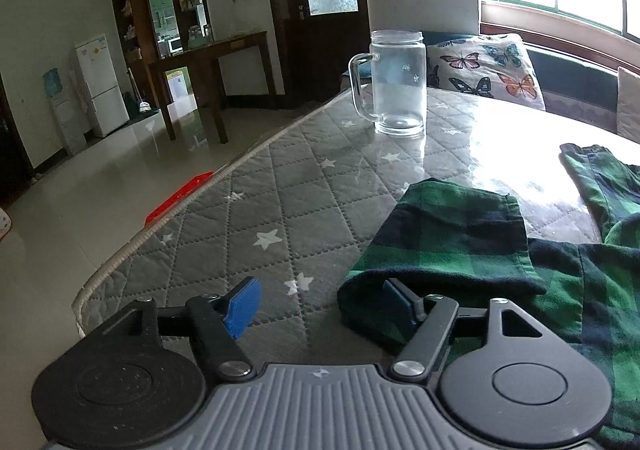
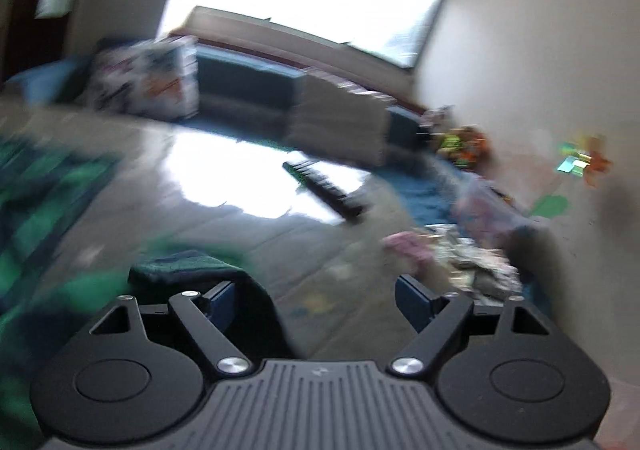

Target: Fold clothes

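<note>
A green and dark plaid garment lies on the grey quilted table cover, one folded sleeve reaching toward the middle. My left gripper stands open just above the table, its right blue pad at the sleeve's near edge, nothing pinched between the pads. In the blurred right wrist view the same plaid garment lies at the left. My right gripper is open, its left finger beside a dark fold of the cloth, the gap holding only bare table.
A clear glass mug stands on the table beyond the sleeve. A butterfly cushion sits on the bench behind. A dark remote-like bar and a heap of small items lie right of the garment. The table's left edge drops to the floor.
</note>
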